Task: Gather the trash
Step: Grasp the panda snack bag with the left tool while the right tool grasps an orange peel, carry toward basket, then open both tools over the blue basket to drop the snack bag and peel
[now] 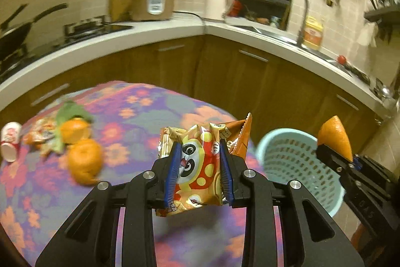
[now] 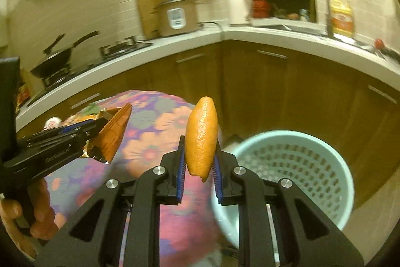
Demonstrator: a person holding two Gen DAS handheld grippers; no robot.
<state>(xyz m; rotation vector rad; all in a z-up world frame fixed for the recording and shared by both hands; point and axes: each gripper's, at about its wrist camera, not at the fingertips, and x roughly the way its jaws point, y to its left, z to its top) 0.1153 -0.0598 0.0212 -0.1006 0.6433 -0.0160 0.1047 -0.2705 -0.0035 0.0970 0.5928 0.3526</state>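
My left gripper (image 1: 200,149) is shut on a crumpled orange snack wrapper (image 1: 200,167) with a panda print, held above the floral table (image 1: 150,111). My right gripper (image 2: 200,142) is shut on a piece of orange peel (image 2: 201,134), held up just left of the light-blue perforated waste basket (image 2: 300,167). The basket also shows in the left wrist view (image 1: 295,157), to the right of the wrapper, with the peel (image 1: 335,137) over its right side. The left gripper (image 2: 85,131) and the wrapper (image 2: 115,134) show at the left of the right wrist view.
On the table's left lie orange peels (image 1: 82,159), green leaves and wrappers (image 1: 62,121), and a small white and red cup (image 1: 10,142) on its side. Behind runs a white kitchen counter (image 1: 175,29) with a rice cooker (image 1: 152,0), a stove and a sink tap (image 1: 300,6).
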